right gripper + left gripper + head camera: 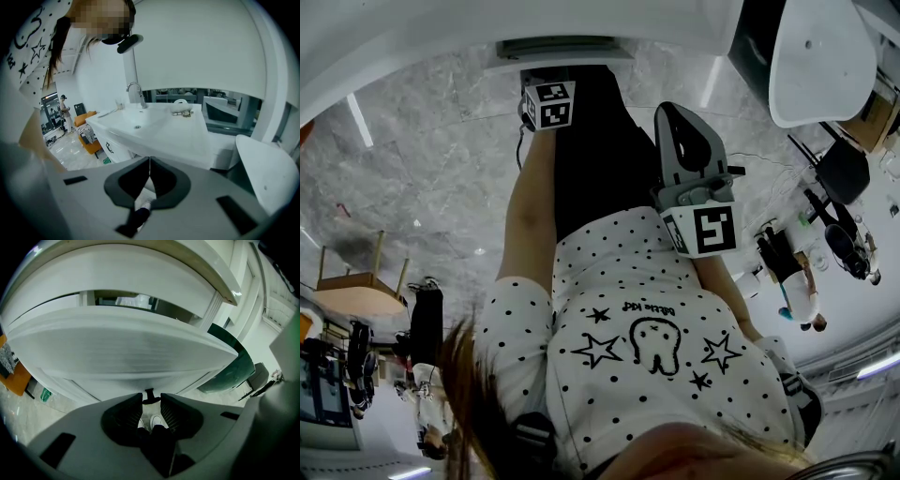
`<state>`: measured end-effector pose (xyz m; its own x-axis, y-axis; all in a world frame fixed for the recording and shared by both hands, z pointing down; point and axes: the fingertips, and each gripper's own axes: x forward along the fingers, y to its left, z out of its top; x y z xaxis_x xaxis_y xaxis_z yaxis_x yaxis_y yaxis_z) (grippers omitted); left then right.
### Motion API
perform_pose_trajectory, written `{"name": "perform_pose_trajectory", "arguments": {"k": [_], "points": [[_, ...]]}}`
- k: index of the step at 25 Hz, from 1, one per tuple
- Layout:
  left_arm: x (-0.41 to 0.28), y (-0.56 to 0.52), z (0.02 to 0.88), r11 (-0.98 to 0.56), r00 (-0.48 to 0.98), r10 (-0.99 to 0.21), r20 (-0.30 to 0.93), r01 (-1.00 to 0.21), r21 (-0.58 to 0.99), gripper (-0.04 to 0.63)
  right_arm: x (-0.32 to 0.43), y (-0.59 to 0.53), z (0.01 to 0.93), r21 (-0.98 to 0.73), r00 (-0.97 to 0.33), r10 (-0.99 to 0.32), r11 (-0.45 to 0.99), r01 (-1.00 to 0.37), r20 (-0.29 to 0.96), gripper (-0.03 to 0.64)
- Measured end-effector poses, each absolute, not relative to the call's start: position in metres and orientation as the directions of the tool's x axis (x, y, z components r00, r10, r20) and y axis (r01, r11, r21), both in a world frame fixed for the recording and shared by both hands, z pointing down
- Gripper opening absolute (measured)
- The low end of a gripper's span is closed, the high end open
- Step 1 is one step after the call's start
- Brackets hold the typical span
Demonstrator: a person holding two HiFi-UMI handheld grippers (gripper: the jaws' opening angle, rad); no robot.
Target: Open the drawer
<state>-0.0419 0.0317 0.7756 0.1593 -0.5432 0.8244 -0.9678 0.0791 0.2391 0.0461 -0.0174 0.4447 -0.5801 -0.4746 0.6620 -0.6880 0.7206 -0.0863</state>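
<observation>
My left tool (151, 398) stands wide. The small black handle (149, 393) sits right at its tips, in the lower middle of the left gripper view. I cannot tell whether the pads touch it. Behind the handle, the white drawer front (122, 352) fills the middle of the frame under the table top (140, 273). A dark slot (117, 300) runs between them at upper centre. I judge the reach done and the pull left to do, though that slot may mean the drawer is already a little way out.

My right tool (149, 165) is closed on nothing and points away at a separate sink table (178, 136) with a faucet (135, 91).

Only the left gripper view shows the handle. The head view gives just both tools above the person's spotted shirt (647, 309) and the marble floor (422, 159), with a strip of white table along the top edge.
</observation>
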Motion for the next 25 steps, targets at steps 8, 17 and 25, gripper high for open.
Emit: {"name": "perform_pose_trajectory", "arguments": {"k": [8, 17, 25], "points": [[-0.043, 0.0337, 0.7749, 0.083, 0.155, -0.546, 0.823, -0.968, 0.237, 0.123, 0.0476, -0.018, 0.4444, -0.083, -0.578, -0.477, 0.72, -0.689, 0.662, 0.015], [-0.0469, 0.0361, 0.7762, 0.088, 0.155, -0.545, 0.824, -0.967, 0.24, 0.123, 0.0431, -0.0198, 0.4463, -0.08, -0.575, -0.473, 0.722, -0.687, 0.668, 0.015], [-0.0449, 0.0404, 0.7762, 0.088, 0.158, -0.543, 0.825, -0.966, 0.243, 0.123, 0.0441, -0.0176, 0.4461, -0.079, -0.574, -0.474, 0.722, -0.687, 0.668, 0.015]]}}
